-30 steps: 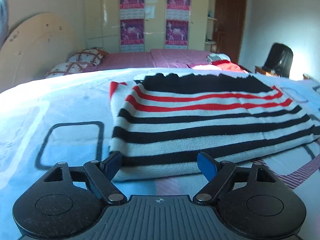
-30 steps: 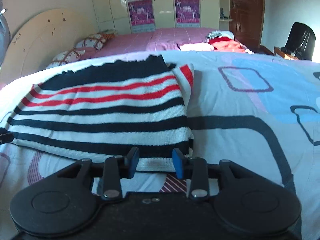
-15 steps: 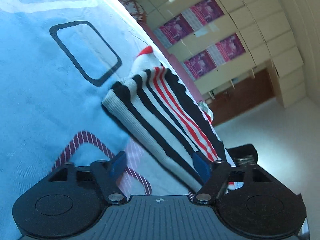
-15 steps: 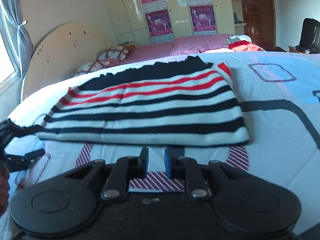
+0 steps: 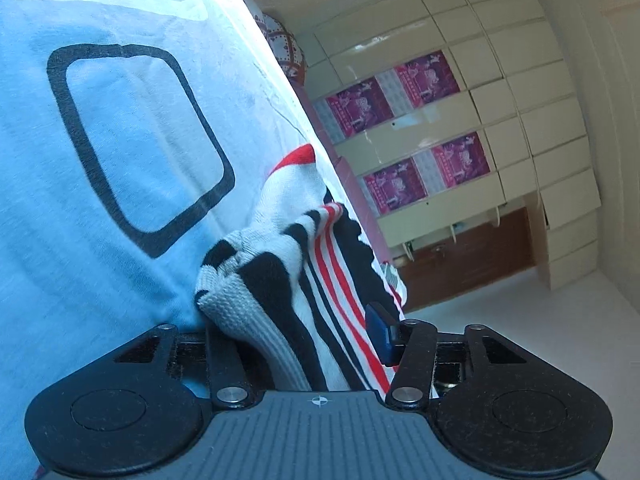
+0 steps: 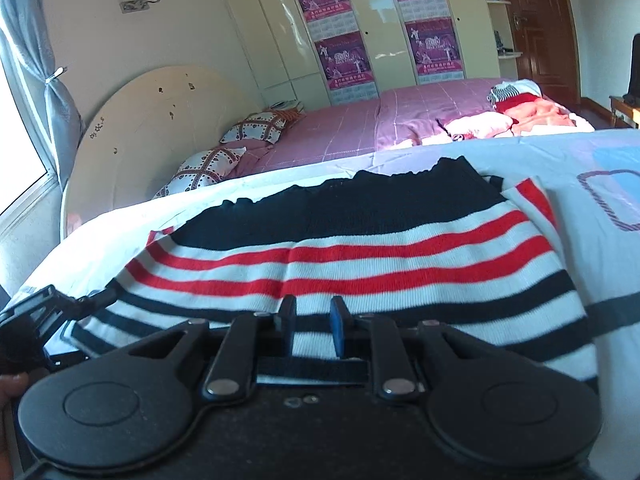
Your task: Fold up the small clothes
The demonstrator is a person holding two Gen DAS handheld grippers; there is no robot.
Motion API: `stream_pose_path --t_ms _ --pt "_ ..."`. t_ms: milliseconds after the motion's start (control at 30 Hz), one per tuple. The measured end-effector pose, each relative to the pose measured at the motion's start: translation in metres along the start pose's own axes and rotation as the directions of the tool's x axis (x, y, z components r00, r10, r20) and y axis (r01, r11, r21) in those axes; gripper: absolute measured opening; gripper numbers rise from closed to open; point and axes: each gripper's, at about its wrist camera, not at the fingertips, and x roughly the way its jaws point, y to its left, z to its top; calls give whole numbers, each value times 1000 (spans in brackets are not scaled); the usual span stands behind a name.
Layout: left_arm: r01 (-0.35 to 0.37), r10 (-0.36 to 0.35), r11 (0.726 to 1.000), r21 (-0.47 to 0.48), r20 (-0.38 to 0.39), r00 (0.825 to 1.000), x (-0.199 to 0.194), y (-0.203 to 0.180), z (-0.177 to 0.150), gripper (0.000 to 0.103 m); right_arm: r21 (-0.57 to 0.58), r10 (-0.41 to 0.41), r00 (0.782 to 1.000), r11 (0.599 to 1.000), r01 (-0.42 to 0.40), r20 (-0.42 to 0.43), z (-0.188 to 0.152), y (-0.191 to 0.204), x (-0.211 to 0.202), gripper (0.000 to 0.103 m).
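Note:
A striped knit sweater (image 6: 360,256), black, white and red, lies flat on the pale blue bedsheet (image 6: 600,152). In the left wrist view, my left gripper (image 5: 300,340) is rolled sideways with the sweater's bunched left edge (image 5: 256,280) between its wide-apart fingers; the right blue pad (image 5: 382,338) shows, the left pad is hidden by cloth. My right gripper (image 6: 313,330) hovers over the sweater's near hem, its fingers narrowly apart with striped cloth seen through the gap. The left gripper (image 6: 36,324) shows at the far left of the right wrist view.
The sheet carries a black rounded-square print (image 5: 132,148). Behind is a second bed with a pink cover (image 6: 360,120), patterned pillows (image 6: 224,148), a clothes pile (image 6: 516,112), a round headboard (image 6: 152,120) and a wardrobe with posters (image 6: 376,32).
My left gripper rolled sideways and pushed onto the sweater's left edge, bunching it between its fingers. My right gripper narrowed and moved forward over the near hem.

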Motion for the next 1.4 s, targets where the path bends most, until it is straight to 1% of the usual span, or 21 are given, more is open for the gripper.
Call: stream_pose_path --t_ms 133,200,267,400,467,567,633,667,767,867,900,933,967,1000,1067,1133,1167,1233,1300,1367,1400 --pt "30 -27 997 -73 44 999 13 8 8 45 8 5 1000 1000 -5 -19 5 -1 24 18" --pt "43 -38 993 -108 54 998 21 13 11 35 -11 11 1000 1000 -11 -20 5 4 31 15" --pt "34 -29 994 -105 47 998 29 15 12 26 -27 18 1000 999 -18 -13 4 10 35 11" --pt "51 -49 996 -67 37 998 39 14 14 25 -64 -1 1000 998 0 -3 2 23 40 7" --pt "60 -58 996 -60 36 998 41 12 15 25 -89 -57 997 995 52 -58 0 28 52 5" --pt "89 -88 994 -64 29 996 43 15 18 25 -62 -74 996 996 70 -59 -4 26 57 4" --pt "92 -91 994 -63 19 996 44 15 20 24 -39 -89 993 996 86 -71 -2 28 58 4" --pt "90 -89 994 -59 16 996 45 15 19 20 -49 -103 992 994 100 -76 -2 31 59 4" --pt "94 -94 992 -81 2 996 43 20 23 19 -146 -161 984 978 148 -79 -3 45 62 4" --pt "101 -103 991 -84 -18 994 45 26 25 19 -179 -208 970 966 184 -126 8 54 63 5" --pt "104 -106 991 -82 -25 994 46 27 26 19 -173 -211 970 967 189 -120 12 58 58 8" --pt "109 -112 991 -82 -30 993 47 30 27 19 -172 -202 975 968 184 -92 13 59 52 8" --pt "113 -116 990 -82 -33 993 46 31 27 19 -171 -203 973 968 183 -107 12 59 55 8" --pt "116 -119 990 -81 -38 992 49 30 29 19 -158 -197 966 973 171 -168 6 55 63 8" --pt "117 -121 990 -78 -51 991 51 29 31 19 -160 -177 975 975 155 -137 0 51 62 7" --pt "110 -113 992 -57 -59 992 54 28 34 19 -147 -168 977 978 148 -134 0 48 63 7" --pt "100 -102 994 -40 -63 993 55 25 35 19 -180 -180 975 971 155 -128 -1 49 62 7" --pt "96 -95 995 22 -63 993 55 14 40 19 -296 -215 972 938 179 -94 -8 58 63 7" --pt "103 -98 991 89 -64 993 52 0 44 19 -411 -240 970 889 203 -39 -19 67 63 7" --pt "108 -98 980 168 -69 993 50 -19 48 19 -502 -241 970 837 220 23 -31 71 61 7" --pt "111 -97 972 209 -73 993 48 -31 49 19 -523 -235 971 822 223 44 -35 70 60 7"
